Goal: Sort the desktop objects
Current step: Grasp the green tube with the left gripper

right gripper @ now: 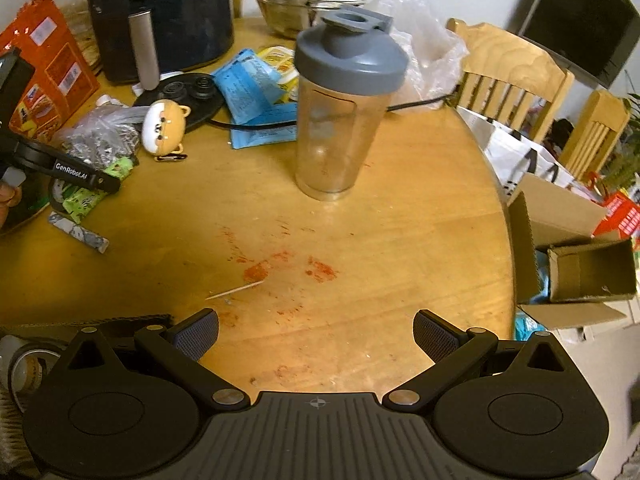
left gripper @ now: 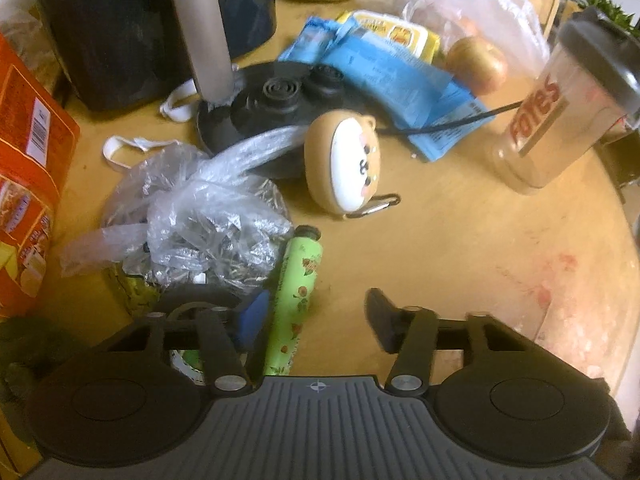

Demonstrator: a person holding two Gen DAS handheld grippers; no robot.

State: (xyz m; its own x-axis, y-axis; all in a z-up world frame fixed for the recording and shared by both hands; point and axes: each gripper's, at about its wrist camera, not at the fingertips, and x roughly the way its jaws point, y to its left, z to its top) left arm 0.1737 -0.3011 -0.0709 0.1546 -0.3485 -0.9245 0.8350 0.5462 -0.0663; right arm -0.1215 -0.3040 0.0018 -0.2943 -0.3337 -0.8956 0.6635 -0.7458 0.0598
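The left hand-held gripper (left gripper: 316,316) hovered low over the round wooden bench (left gripper: 460,240) with its fingers apart, holding nothing. The light-green floral tube with a dark cap (left gripper: 298,288) lay between those fingers, just beside the blue-padded left one, pointing away from the camera. Touching the tube's left side sat a crumpled clear plastic bag with silvery foil inside (left gripper: 192,216). Beyond it rested the tan bear-faced case with a white front (left gripper: 344,160), a metal clip at its lower edge, leaning on the flat black round base with a cord (left gripper: 272,108). Farther back lay blue paper packets (left gripper: 384,76), a yellowish-brown apple (left gripper: 476,64) and, at the far left, a black air fryer with a silver handle (left gripper: 132,20).

The right hand-held gripper (right gripper: 316,336) was held over a bare, red-stained stretch of the bench, its fingers wide apart and empty. A thin wooden toothpick (right gripper: 236,291) lay just ahead of its left finger. Well beyond stood the upright clear plastic shaker bottle with a grey lid (right gripper: 340,116), empty as far as could be seen. Off the bench's right edge sat an open cardboard box (right gripper: 576,256), with pale wooden chairs (right gripper: 512,76) behind.
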